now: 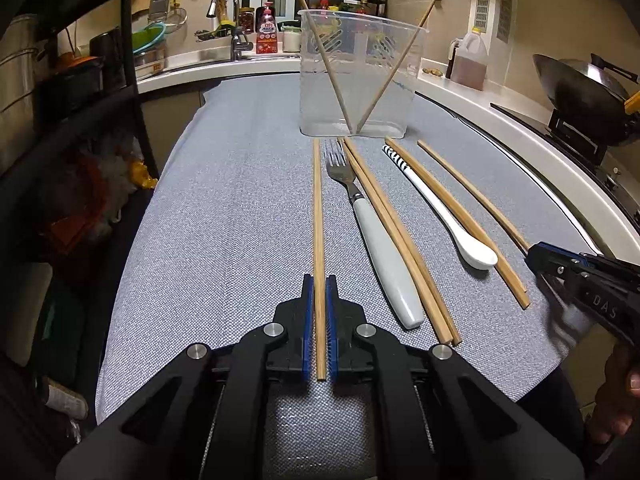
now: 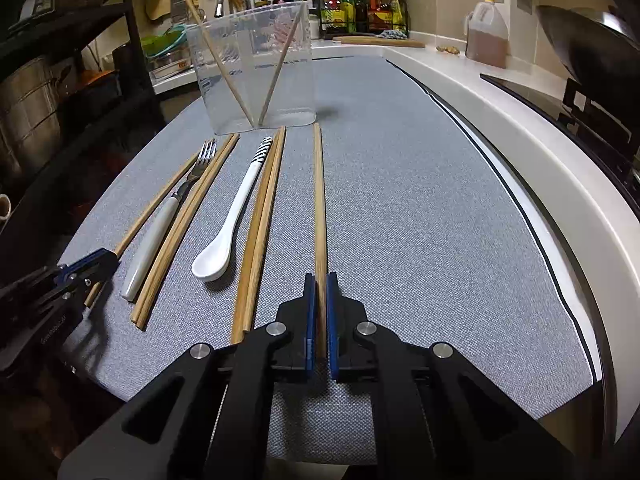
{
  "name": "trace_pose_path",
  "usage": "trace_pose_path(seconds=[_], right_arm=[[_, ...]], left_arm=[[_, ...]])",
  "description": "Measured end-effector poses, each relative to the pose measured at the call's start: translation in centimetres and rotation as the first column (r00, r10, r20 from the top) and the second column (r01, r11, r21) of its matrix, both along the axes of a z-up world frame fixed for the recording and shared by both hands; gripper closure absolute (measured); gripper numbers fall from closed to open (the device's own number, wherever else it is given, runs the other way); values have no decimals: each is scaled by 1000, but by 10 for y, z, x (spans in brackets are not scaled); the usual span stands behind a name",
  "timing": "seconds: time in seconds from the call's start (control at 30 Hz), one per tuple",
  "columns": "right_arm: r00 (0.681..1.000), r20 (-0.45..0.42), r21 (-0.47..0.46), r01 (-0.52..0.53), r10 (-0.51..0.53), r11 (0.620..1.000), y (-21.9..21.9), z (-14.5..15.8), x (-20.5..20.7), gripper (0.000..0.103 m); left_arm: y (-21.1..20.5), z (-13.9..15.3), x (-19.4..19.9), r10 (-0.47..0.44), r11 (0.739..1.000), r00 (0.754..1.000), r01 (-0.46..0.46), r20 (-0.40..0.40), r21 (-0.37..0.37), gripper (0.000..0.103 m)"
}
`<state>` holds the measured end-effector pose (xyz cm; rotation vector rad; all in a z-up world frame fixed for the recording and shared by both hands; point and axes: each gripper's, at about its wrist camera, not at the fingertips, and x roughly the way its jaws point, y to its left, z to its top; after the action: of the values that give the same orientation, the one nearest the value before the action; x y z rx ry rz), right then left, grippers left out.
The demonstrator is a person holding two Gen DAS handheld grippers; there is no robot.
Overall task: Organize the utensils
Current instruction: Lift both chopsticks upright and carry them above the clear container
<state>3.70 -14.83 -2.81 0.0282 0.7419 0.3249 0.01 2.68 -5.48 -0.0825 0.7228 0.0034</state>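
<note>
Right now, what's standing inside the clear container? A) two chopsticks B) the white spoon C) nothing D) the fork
A: two chopsticks lean crossed inside the clear container, while the fork and white spoon lie flat on the grey cloth in front of it.

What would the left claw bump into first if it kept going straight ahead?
Probably the clear plastic container. The left claw, shut on a chopstick, points along it toward that tub, though depth is hard to judge.
</note>
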Motion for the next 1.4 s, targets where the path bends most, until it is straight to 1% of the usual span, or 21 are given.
trace_pose_path(seconds=[0.13,0.3,0.47,0.6,0.87,1.03,1.07,1.17,1.27,1.4], right_arm=[[999,35,-14,-9,9,1000,2,11,-10,97],[998,58,-13,-5,6,1000,0,20,-21,97],[995,105,-12,-3,4,1000,-4,35,-39,97],[988,155,-13,-4,6,1000,-8,54,-51,97],[970,242,16,-5,1,1000,-23,96,-66,97],[959,284,46,-14,1,999,-28,128,-63,97],[957,289,53,-19,3,998,-28,135,-60,97],[955,295,71,-32,10,997,-27,150,-50,97],[955,297,75,-47,23,996,-22,163,-38,97],[955,295,75,-62,37,995,-15,173,-24,97]], left_arm=[[3,5,-4,4,1000,1000,-4,12,-7,97],[3,17,-15,4,1000,998,-4,59,1,97],[4,30,-28,3,1000,995,-3,104,-1,97],[5,51,-39,4,1000,986,-3,168,-2,97],[8,87,-52,7,1000,968,-1,250,-25,97],[20,119,-43,7,999,955,3,297,-35,97],[22,121,-41,6,999,954,5,300,-35,97],[28,139,-30,-2,999,948,13,318,-32,97],[37,157,-12,-19,996,954,44,299,-80,97],[45,167,7,-28,993,966,57,256,-107,97]])
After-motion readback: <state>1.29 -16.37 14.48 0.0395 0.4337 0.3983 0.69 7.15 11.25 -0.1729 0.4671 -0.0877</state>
